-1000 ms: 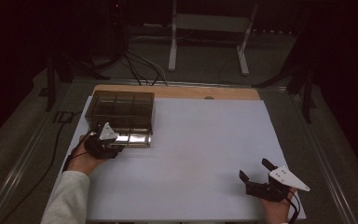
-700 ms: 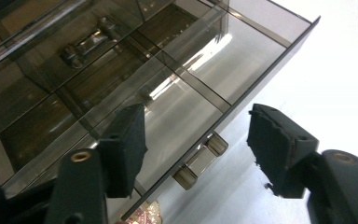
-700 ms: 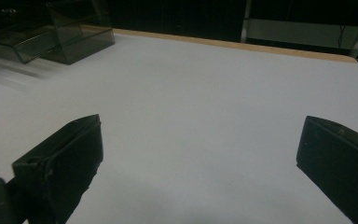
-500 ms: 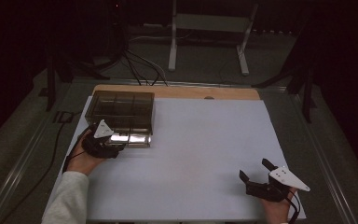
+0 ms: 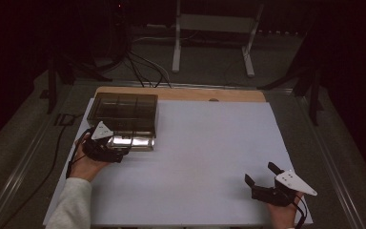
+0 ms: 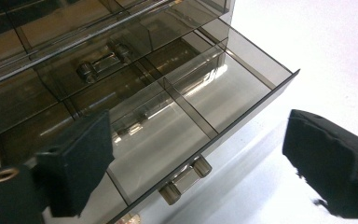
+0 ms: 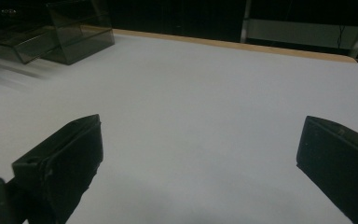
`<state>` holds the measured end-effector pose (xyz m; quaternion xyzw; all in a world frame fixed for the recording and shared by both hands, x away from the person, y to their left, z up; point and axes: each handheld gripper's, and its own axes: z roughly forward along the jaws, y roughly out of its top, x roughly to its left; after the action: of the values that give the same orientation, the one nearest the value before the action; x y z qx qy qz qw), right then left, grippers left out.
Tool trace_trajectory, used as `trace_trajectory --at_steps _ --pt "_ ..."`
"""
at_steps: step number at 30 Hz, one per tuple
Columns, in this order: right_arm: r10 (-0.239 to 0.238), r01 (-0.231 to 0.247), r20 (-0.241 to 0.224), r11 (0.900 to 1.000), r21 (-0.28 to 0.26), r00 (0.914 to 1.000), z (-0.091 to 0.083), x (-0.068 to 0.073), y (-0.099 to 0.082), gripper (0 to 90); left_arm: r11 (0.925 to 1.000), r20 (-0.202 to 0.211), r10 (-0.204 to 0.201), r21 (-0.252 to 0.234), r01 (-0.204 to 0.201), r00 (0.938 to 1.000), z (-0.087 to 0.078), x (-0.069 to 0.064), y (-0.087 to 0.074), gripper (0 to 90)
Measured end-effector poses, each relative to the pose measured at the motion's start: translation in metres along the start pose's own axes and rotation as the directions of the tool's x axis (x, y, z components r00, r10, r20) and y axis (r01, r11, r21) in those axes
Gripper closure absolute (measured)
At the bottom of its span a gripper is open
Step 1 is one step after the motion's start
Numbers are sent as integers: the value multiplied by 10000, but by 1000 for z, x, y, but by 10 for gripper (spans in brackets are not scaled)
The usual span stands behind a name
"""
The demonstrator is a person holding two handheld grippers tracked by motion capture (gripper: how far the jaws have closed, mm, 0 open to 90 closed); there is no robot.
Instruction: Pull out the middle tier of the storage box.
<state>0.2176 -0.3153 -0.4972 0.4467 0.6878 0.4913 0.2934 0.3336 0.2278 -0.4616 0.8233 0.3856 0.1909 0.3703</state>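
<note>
A smoked clear box of drawers (image 5: 124,112) stands at the table's far left. Its bottom drawer (image 5: 133,141) is pulled out toward me, and the left gripper view shows the drawer's (image 6: 205,102) empty compartments. My left gripper (image 5: 123,153) sits at the drawer's front. Its jaws have just been opening and stand wide apart (image 6: 200,140). The drawer's small metal handle (image 6: 185,179) lies below the gap between them, and neither pad touches it. My right gripper (image 5: 261,173) rests open near the front right corner of the table, with nothing between its jaws (image 7: 200,140).
A white sheet (image 5: 209,152) covers the table, and a wooden strip (image 5: 195,94) runs along its far edge. Cables and a metal stand (image 5: 209,28) lie on the dark floor beyond. In the right gripper view the box (image 7: 70,32) is at the far left.
The left hand has shifted only slightly at the drawer's front. The right gripper has not moved.
</note>
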Motion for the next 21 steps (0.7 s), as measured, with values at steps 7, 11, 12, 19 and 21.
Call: trace_trajectory --at_steps 7,11,12,19,21 --pt "18 -18 17 10000 -22 10000 0 -1 0 7 9990 261 -381 -211 387 9989 -1 -2 2 26" --pt "9 -9 4 10000 -12 10000 0 0 0 7 9981 325 -477 -367 489 9983 -4 -3 2 5" --pt "5 -5 4 10000 -14 10000 0 0 0 7 9979 315 -495 -396 507 9983 -4 -3 2 6" --pt "14 -14 6 10000 -26 10000 -1 -1 0 7 9955 48 -661 -675 663 9978 -10 -5 1 5" --pt "35 -35 -4 10000 -23 10000 -1 0 0 7 9947 -51 -697 -754 692 9976 -12 -6 1 5"
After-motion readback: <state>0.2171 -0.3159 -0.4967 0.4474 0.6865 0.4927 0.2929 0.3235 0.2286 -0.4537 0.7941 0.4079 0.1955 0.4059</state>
